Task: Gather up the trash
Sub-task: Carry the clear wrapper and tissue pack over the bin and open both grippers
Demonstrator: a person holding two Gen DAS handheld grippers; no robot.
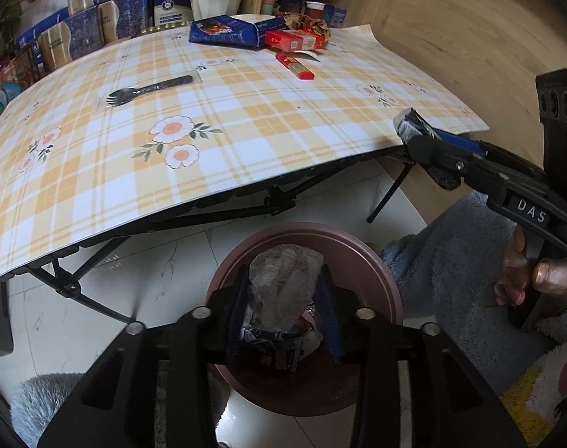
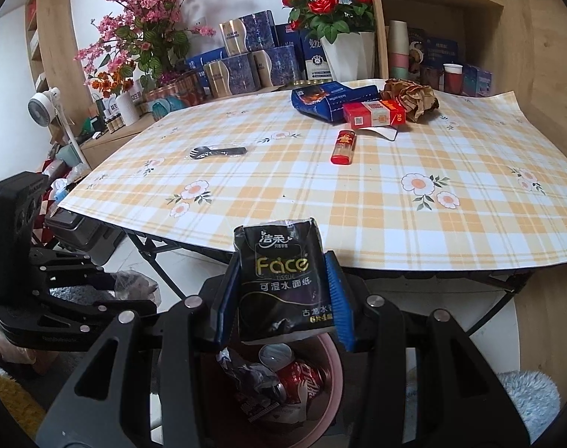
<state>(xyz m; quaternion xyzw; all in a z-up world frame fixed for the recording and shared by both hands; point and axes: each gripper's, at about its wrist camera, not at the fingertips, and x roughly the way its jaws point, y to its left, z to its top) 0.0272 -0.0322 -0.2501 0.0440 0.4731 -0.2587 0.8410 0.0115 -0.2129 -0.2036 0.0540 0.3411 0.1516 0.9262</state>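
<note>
My left gripper (image 1: 283, 295) is shut on a crumpled clear plastic bag (image 1: 283, 283) and holds it over the pink trash bin (image 1: 380, 272) on the floor. My right gripper (image 2: 283, 291) is shut on a black tissue pack (image 2: 279, 283) and holds it above the same bin (image 2: 332, 366), which contains a red can (image 2: 306, 380) and wrappers. The right gripper also shows in the left wrist view (image 1: 414, 130), at the table's front edge. On the table lie a red lighter (image 2: 344, 146), a red box (image 2: 373, 114), a blue box (image 2: 328, 100), crumpled brown paper (image 2: 410, 99) and a wrapped black fork (image 2: 216, 152).
The folding table (image 2: 358, 201) has a yellow plaid cloth with flowers. Boxes, a white plant pot (image 2: 347, 56) and cups stand along its far side. A wooden cabinet (image 2: 544, 74) is at the right. Fluffy grey slippers (image 1: 451, 261) are beside the bin.
</note>
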